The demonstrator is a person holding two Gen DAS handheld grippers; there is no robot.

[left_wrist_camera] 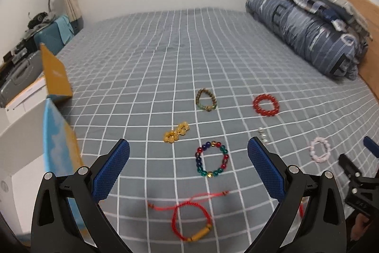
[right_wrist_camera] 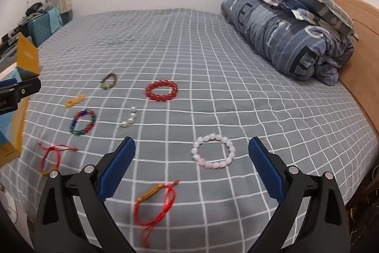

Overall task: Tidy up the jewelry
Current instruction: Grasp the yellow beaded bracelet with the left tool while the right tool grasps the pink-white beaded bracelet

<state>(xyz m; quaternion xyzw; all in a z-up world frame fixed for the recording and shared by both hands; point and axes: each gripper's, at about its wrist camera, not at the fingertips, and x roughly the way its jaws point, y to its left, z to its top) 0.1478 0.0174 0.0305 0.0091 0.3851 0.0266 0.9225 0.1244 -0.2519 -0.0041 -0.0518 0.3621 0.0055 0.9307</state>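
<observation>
Bracelets lie scattered on the bed (left_wrist_camera: 146,58), on its grey checked sheet, and none is lifted yet. I take the multicoloured bead bracelet (left_wrist_camera: 211,159) as landmark. It lies just ahead of the left tool (left_wrist_camera: 188,158), whose blue pads are spread wide with nothing between them. Nearer to the camera than it lies a red cord bracelet (left_wrist_camera: 192,221) with a yellow tube. Beyond it and a little to the left is the yellow bead bracelet (left_wrist_camera: 177,132), bunched together; farther beyond is the olive bead bracelet (left_wrist_camera: 206,100). To its right and farther off lie the red bead bracelet (left_wrist_camera: 265,105) and a small silver piece (left_wrist_camera: 263,135); the pale pink bracelet (right_wrist_camera: 213,151) is well to the right. This pink one lies between the spread fingers of the right tool (right_wrist_camera: 191,153), which also holds nothing. A second red cord bracelet (right_wrist_camera: 155,208) lies under that tool. An open yellow and blue box (left_wrist_camera: 59,134) stands at the bed's left edge, well left of the landmark, probably the place for the jewelry.

For a good pick, I think each tool should come down over one side of a ring, so that one pad goes inside the loop and one outside, then close gently on the beads. The sheet is soft, so pressing too deep could catch cloth together with the beads.
</observation>
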